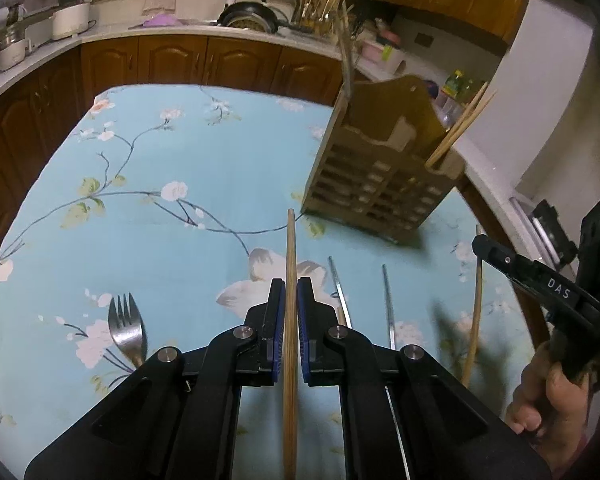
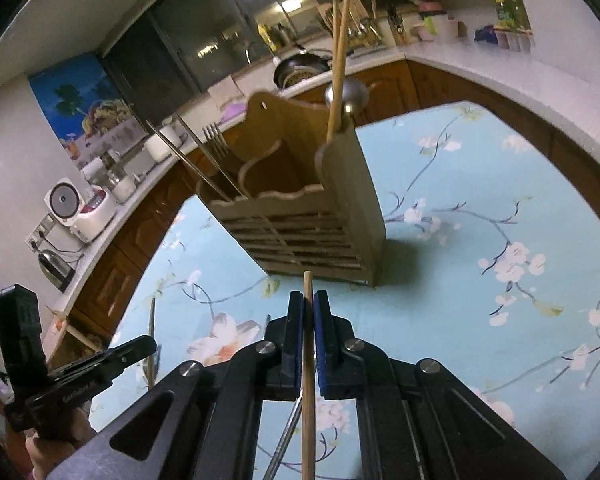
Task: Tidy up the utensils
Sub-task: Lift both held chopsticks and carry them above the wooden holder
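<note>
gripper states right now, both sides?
Left gripper: closed on a wooden chopstick.
Right gripper: closed on another wooden chopstick.

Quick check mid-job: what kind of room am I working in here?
A home kitchen, most likely: wooden cabinets under a white countertop, a frying pan by the sink, a rice cooker.

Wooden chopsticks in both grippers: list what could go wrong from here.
1. The left gripper pinches its wooden chopstick with a long end sticking out; it could pivot or slip.
2. The right gripper holds its thin wooden chopstick close to the slatted wooden utensil holder; a misjudged push might tip it.
3. The metal chopsticks and steel fork on the floral tablecloth could get knocked.
</note>
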`<state>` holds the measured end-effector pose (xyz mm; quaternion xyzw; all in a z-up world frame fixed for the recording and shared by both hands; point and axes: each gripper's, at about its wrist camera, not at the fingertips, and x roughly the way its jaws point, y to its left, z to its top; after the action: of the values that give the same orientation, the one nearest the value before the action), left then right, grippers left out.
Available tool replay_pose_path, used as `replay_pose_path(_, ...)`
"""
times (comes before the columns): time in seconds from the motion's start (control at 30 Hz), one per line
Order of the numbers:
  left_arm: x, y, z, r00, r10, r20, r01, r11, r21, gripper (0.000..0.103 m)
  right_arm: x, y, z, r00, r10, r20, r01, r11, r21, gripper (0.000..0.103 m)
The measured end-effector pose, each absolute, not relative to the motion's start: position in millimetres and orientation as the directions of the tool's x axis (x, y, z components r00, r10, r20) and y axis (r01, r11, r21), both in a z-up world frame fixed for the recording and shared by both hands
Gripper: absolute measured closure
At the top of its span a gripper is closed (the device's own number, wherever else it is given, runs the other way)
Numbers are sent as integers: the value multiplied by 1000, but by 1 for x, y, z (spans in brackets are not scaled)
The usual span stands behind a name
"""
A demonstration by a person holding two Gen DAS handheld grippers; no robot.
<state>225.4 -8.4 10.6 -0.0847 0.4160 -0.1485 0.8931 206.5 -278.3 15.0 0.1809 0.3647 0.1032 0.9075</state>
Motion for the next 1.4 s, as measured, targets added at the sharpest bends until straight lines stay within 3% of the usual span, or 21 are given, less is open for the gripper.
replay_pose_path(0.57,197,0,79,708,-376,-598,239,924,-299,98,168,-283,95,834,297,-466,-125,923,364,98)
replay_pose_path(1.1,204,-4,100,748,-384,-541,257,919,-298,98,170,-295,108,862,278,-424,-119,924,364,98)
replay_pose_path(1.4,222,-12,146,820,-381,-428,286,919,-271,98,182,-303,140,906,246,-344,-121,930,346,98)
